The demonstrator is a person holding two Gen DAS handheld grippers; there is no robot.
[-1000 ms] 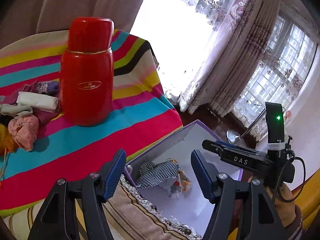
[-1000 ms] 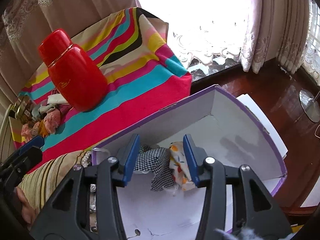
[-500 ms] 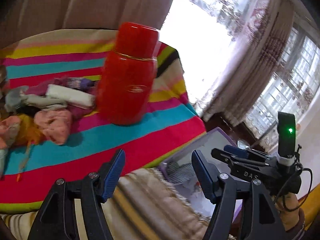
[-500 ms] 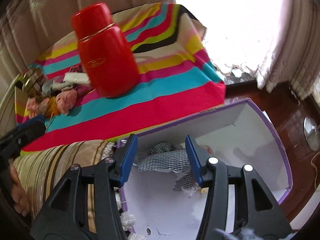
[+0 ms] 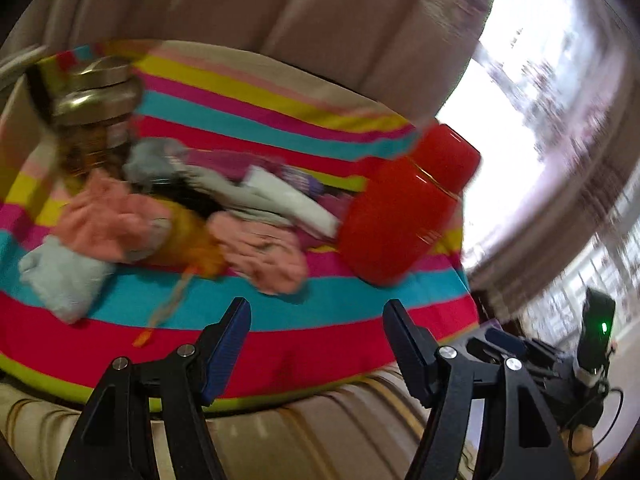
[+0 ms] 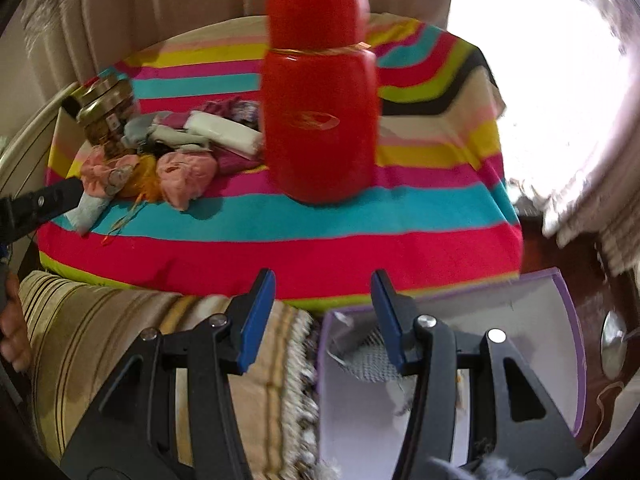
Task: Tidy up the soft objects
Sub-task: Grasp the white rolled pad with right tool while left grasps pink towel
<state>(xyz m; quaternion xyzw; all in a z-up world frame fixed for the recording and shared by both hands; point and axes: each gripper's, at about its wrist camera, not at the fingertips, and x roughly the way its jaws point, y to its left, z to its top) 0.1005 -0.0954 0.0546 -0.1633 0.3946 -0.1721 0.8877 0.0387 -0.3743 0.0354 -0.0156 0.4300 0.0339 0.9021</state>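
Observation:
A heap of soft cloth items lies on a striped table: pink pieces, a pale blue one, a white folded one and an orange one. It also shows in the right wrist view. My left gripper is open and empty, above the table's near edge, short of the heap. My right gripper is open and empty above the rim of a purple-edged white box, which holds a checked cloth.
A tall red flask stands on the striped tablecloth right of the heap; it also shows in the left wrist view. A glass jar with a metal lid stands behind the heap. A striped beige cushion lies in front. Curtains hang behind.
Both grippers have swung left and up, away from the box and toward the table. The heap of cloths has come to the middle of the left view. Both stayed open and empty.

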